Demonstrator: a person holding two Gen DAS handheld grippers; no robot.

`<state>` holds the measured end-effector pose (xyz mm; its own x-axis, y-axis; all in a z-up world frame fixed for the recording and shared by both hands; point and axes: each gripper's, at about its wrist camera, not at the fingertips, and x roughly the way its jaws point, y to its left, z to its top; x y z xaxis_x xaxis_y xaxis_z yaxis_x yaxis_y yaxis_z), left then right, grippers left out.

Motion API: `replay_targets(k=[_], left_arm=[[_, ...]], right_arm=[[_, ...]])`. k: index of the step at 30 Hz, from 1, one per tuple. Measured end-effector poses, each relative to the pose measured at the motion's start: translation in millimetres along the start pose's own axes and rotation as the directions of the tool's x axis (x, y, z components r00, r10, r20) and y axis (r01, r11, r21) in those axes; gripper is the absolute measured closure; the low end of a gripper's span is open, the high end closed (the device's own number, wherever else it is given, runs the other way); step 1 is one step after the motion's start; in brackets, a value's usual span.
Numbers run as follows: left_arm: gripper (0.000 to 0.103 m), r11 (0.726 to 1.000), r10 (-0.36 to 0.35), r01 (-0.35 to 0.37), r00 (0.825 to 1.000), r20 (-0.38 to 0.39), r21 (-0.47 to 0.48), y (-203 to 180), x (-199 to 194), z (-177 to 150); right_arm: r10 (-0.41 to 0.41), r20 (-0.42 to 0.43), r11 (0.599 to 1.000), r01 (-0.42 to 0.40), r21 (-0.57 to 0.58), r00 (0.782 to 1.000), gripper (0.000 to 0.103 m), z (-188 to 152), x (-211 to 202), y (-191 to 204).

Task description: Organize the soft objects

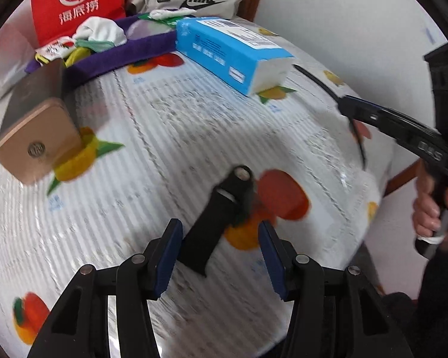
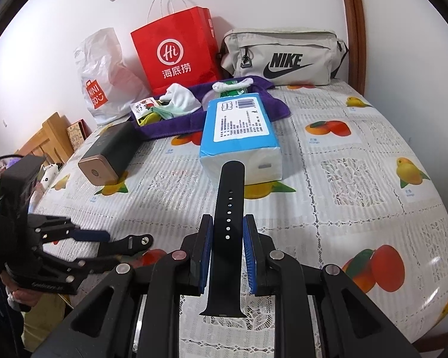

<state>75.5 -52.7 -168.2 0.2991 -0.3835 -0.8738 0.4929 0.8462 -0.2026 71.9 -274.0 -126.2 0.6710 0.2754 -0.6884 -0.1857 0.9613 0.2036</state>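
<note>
At the table's near left edge, the left gripper (image 1: 221, 253) is hovering with its tongs apart over the short strap (image 1: 216, 220), which is lying flat on the cloth between them, apparently untouched. Toward the left edge a gold-ended box (image 2: 109, 156) is lying. At the far edge a purple tray (image 2: 176, 125) is holding socks (image 2: 180, 97), with a tissue pack (image 2: 239, 137) just in front. At the near edge the right gripper (image 2: 227, 256) is clamping the long strap (image 2: 228, 232), lifting it off the table.

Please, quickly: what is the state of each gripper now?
Left gripper: open, over the short strap, not pressing it.
Right gripper: closed on the long strap.
</note>
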Motion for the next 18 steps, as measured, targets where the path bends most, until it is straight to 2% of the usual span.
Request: replay_targets(k=[4,6,10,11,15,18], left_arm=[[0.054,1.000,0.008,-0.008,1.000,0.005,0.015,-5.3,0.6,0.1],[0.059,0.999,0.040,-0.040,0.999,0.012,0.018,-5.4,2.0,2.9],[0.072,0.986,0.133,-0.135,0.991,0.027,0.095,-14.5,5.1,4.8],[0.080,0.983,0.135,-0.138,0.990,0.032,0.118,-16.5,4.1,3.3],[0.082,0.982,0.122,-0.126,0.992,0.036,0.140,-17.3,0.3,-1.4],[0.081,0.988,0.106,-0.109,0.994,0.036,0.109,-13.1,-0.5,-0.3]], right_arm=[[0.005,0.001,1.000,-0.005,-0.004,1.000,0.083,1.2,1.2,1.2],[0.006,0.005,1.000,-0.006,-0.007,1.000,0.083,1.7,0.5,2.1],[0.001,0.005,1.000,-0.001,-0.010,1.000,0.083,1.5,-0.7,2.2],[-0.002,0.004,1.000,0.002,-0.009,1.000,0.083,1.5,-0.6,1.5],[-0.011,0.000,1.000,0.011,-0.001,1.000,0.083,1.0,0.8,-2.6],[-0.012,-0.003,1.000,0.012,0.002,1.000,0.083,1.3,2.7,-4.7]])
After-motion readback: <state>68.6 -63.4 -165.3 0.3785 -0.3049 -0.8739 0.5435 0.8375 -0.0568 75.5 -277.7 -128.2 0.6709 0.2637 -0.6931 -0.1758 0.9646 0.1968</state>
